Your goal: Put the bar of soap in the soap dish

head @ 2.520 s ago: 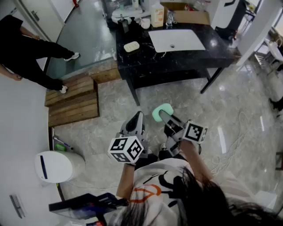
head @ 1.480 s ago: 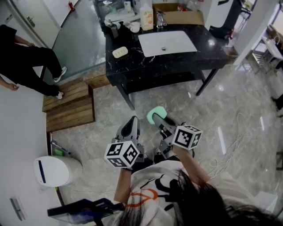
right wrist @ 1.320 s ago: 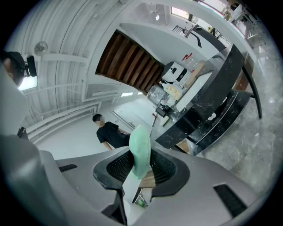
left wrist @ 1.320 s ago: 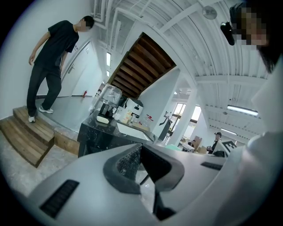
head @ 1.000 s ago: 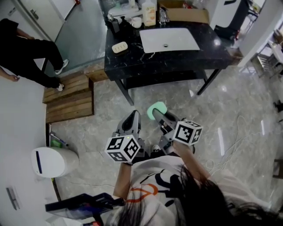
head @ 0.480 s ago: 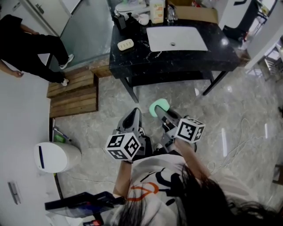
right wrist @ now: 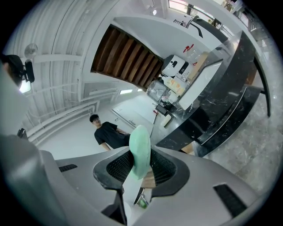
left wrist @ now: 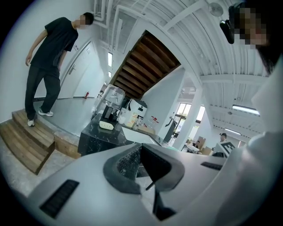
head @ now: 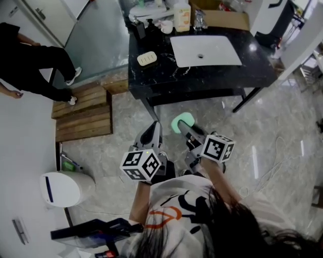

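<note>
A mint-green bar of soap (head: 183,122) is gripped at the tip of my right gripper (head: 184,126), held over the marble floor in front of the person's body. In the right gripper view the soap (right wrist: 140,150) stands on edge between the two pads. The cream soap dish (head: 147,58) sits on the left part of the black counter (head: 202,75), well ahead of both grippers. The dish (left wrist: 106,125) shows small and far off in the left gripper view. My left gripper (head: 152,135) is beside the right one, its jaws shut with nothing in them.
A white sink (head: 205,50) is set in the counter. Bottles and a cup (head: 166,15) and a cardboard box (head: 224,20) line its far edge. A person in black (head: 30,60) stands at the left beside wooden steps (head: 83,113). A white bin (head: 65,187) is at lower left.
The counter shifts a little in the head view as the person moves. Both grippers keep their places before the body, and the soap stays in the right gripper.
</note>
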The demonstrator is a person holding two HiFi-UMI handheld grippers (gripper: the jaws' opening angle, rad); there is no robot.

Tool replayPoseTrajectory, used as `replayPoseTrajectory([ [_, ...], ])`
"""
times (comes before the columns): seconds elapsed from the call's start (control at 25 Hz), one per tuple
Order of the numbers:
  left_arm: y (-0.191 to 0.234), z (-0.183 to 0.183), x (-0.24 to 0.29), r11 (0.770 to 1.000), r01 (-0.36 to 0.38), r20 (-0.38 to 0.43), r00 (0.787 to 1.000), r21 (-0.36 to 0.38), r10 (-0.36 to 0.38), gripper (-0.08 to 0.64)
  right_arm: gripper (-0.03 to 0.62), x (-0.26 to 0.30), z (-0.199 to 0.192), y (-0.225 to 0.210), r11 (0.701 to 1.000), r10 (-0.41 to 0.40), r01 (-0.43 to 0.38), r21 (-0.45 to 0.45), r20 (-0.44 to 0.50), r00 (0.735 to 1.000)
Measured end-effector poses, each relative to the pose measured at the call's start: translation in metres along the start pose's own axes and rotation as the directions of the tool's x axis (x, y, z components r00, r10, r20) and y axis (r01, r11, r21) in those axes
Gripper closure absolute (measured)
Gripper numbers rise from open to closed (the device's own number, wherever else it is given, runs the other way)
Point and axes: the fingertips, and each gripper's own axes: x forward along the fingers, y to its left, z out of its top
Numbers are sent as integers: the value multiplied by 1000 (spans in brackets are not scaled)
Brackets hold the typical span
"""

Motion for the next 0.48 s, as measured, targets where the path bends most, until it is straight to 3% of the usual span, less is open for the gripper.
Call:
replayPoseTrajectory([
  [0.48,97,48,14,999,-6,16,1000,-37,7,558,479,102,-8,17,1000,-10,10,-2,-33,999],
])
